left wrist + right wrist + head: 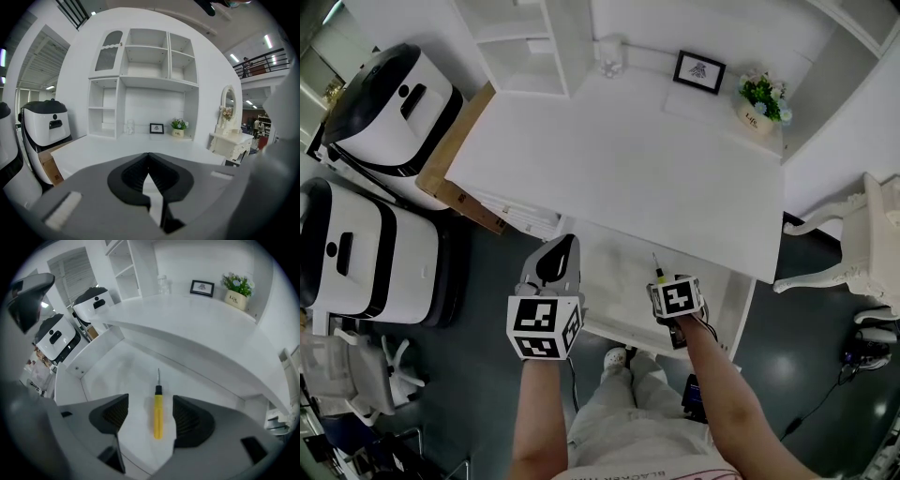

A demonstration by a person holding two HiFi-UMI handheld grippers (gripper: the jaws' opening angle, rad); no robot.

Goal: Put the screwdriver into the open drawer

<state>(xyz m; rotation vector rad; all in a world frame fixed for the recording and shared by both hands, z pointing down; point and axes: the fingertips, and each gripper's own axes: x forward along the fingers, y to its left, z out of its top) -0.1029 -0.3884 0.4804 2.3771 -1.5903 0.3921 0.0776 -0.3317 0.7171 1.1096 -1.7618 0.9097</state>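
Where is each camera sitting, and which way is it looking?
Head view: on the person's head, looking steeply down at the desk and open drawer; both arms, legs, left claw and right claw show.
Left gripper view: on the left claw, looking forward across the desk at the shelves; only its closed jaws show.
Right gripper view: on the right claw, looking down into the drawer; its open jaws flank the screwdriver.
Shared: head and right gripper views both show the screwdriver.

My left gripper (pixel 148 155) sits with jaws pressed together, empty; my right gripper (pixel 150 412) points steeply down, jaws wide apart.
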